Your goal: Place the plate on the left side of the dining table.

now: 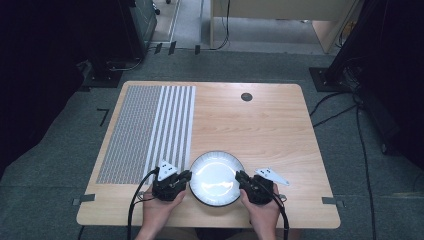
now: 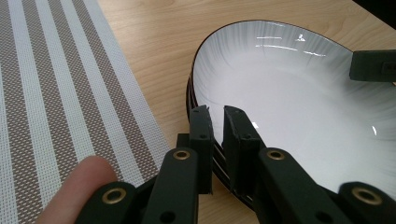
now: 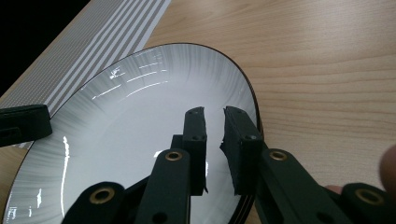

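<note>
White-glazed, dark-rimmed plate [image 1: 216,178] sits at the near middle of the wooden surface [image 1: 260,125]. Left tool [image 1: 184,176] pinches its rim at nine o'clock, jaws nearly together. Right tool [image 1: 242,177] straddles the rim at three o'clock, jaws narrowly parted. Striped placemat [image 1: 150,130] lies at ten o'clock, just beside the plate.

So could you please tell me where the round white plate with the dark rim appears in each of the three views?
High view: the round white plate with the dark rim sits near the table's front edge, between the two grippers.
Left gripper view: it takes up the right half, rim between that gripper's jaws.
Right gripper view: it spreads across the left and centre, rim at the jaws.
Shared landmark: the striped woven placemat, left of the plate in all three.
</note>
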Available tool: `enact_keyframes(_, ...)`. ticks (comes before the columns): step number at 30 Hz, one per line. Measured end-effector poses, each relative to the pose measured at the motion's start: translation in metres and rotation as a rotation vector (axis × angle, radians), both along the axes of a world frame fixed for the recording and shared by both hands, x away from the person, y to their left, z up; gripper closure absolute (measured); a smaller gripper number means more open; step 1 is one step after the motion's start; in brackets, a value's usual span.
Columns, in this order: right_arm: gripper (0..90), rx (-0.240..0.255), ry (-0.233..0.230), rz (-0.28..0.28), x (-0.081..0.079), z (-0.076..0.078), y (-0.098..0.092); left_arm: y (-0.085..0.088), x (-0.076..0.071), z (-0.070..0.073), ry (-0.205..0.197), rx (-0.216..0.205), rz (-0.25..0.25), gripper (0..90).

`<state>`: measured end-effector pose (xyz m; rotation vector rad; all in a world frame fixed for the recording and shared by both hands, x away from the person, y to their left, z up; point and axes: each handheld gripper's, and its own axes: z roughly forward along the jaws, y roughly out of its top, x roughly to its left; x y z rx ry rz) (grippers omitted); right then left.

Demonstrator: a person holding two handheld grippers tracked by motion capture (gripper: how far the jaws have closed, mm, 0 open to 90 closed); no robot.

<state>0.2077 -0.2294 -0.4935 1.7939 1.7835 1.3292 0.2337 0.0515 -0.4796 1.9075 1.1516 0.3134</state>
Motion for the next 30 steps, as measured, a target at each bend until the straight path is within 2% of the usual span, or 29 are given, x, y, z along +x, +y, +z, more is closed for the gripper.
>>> enact_keyframes(6, 78.4, 0.006, 0.033, 0.013, 0.001, 0.003, -0.001, 0.0, 0.0, 0.0, 0.002, -0.004, 0.0, 81.9)
enact_keyframes(8, 80.0, 0.012, 0.046, 0.02, 0.001, 0.003, -0.001, 0.001, 0.001, -0.001, 0.016, -0.011, -0.004, 81.8)
enact_keyframes(9, 80.3, 0.031, 0.076, 0.033, 0.001, 0.003, -0.001, 0.0, 0.002, -0.002, 0.032, -0.012, -0.017, 81.7)
enact_keyframes(10, 80.9, 0.069, 0.116, 0.064, 0.003, -0.001, 0.001, 0.0, 0.002, -0.003, 0.029, -0.011, -0.016, 79.7)
enact_keyframes(12, 81.2, 0.089, 0.106, 0.06, 0.002, -0.003, 0.004, 0.001, 0.002, -0.003, 0.034, -0.016, -0.018, 79.4)
enact_keyframes(14, 83.2, 0.118, 0.122, 0.112, 0.003, -0.005, 0.009, 0.001, 0.002, -0.003, 0.034, -0.016, -0.02, 79.4)
enact_keyframes(16, 83.1, 0.12, 0.126, 0.122, 0.002, -0.005, 0.01, 0.001, 0.002, -0.003, 0.03, -0.014, -0.018, 79.5)
enact_keyframes(17, 80.6, 0.114, 0.094, 0.096, 0.0, -0.003, 0.009, 0.001, 0.002, -0.003, 0.027, -0.014, -0.017, 80.4)
enact_keyframes(18, 80.6, 0.114, 0.094, 0.096, 0.0, -0.003, 0.009, 0.001, 0.002, -0.002, 0.026, -0.013, -0.016, 80.4)
enact_keyframes(19, 79.1, 0.121, 0.07, 0.076, 0.0, 0.0, 0.006, 0.001, 0.002, -0.002, 0.023, -0.014, -0.015, 81.0)
enact_keyframes(20, 76.5, 0.133, 0.017, 0.025, -0.002, 0.006, -0.002, 0.001, 0.002, -0.002, 0.021, -0.013, -0.014, 81.9)
enact_keyframes(21, 76.4, 0.127, -0.001, -0.001, -0.002, 0.008, -0.006, 0.001, 0.002, -0.002, 0.02, -0.012, -0.013, 82.1)
enact_keyframes(22, 76.4, 0.127, -0.001, -0.001, -0.002, 0.008, -0.006, 0.001, 0.002, -0.002, 0.02, -0.012, -0.013, 82.3)
enact_keyframes(24, 75.2, 0.093, -0.036, -0.063, -0.002, 0.012, -0.017, 0.001, 0.002, -0.002, 0.017, -0.009, -0.012, 82.4)
enact_keyframes(25, 74.5, 0.072, -0.02, -0.066, 0.0, 0.011, -0.021, 0.001, 0.002, -0.002, 0.017, -0.008, -0.012, 82.6)
enact_keyframes(27, 73.6, 0.072, 0.02, -0.038, 0.003, 0.007, -0.021, 0.001, 0.002, -0.002, 0.016, -0.006, -0.011, 82.7)
enact_keyframes(30, 72.8, 0.059, 0.026, -0.03, 0.004, 0.003, -0.018, 0.001, 0.002, -0.002, 0.016, -0.008, -0.011, 82.8)
